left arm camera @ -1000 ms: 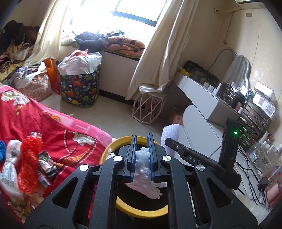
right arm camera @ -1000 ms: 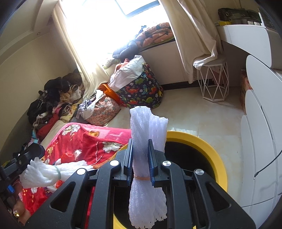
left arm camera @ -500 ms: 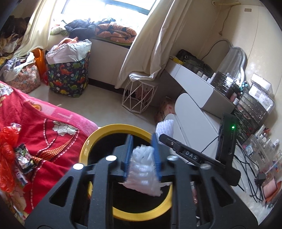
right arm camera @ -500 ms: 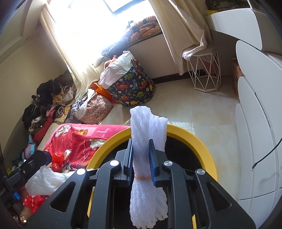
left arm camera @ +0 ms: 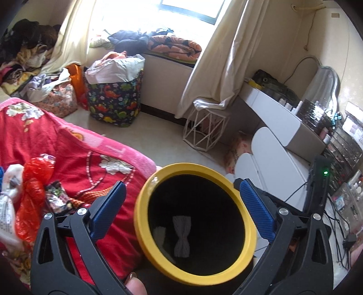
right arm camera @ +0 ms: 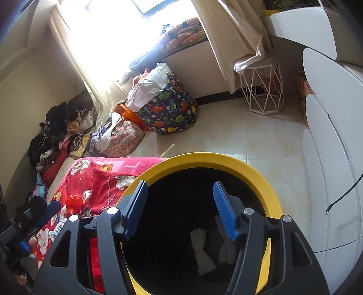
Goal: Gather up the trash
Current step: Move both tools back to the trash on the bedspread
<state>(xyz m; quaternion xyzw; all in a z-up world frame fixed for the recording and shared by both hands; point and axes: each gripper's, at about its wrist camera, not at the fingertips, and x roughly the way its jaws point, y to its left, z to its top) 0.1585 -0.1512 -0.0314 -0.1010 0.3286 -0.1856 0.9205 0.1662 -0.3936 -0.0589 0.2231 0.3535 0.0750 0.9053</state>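
From the left wrist, the left gripper (left arm camera: 181,206) is opening with nothing between its jaws, foam bundles (left arm camera: 181,236) already down in the yellow-rimmed bin (left arm camera: 145,199), while the red plastic bag (left arm camera: 34,181) on the bedspread (left arm camera: 74,145) looks light, crinkly and best pinched at its bunched middle; from the right wrist, the right gripper (right arm camera: 179,211) is likewise opening empty over the bin, two foam bundles, seemingly, in its dark bottom.

Bright window (left arm camera: 188,9), cream curtains (left arm camera: 226,56) either side. Pale tiled floor (right arm camera: 261,140). White wire-frame stool (left arm camera: 205,130) under curtain hem. White dressing table (left arm camera: 281,120) along right wall, mirror (left arm camera: 322,79) above.
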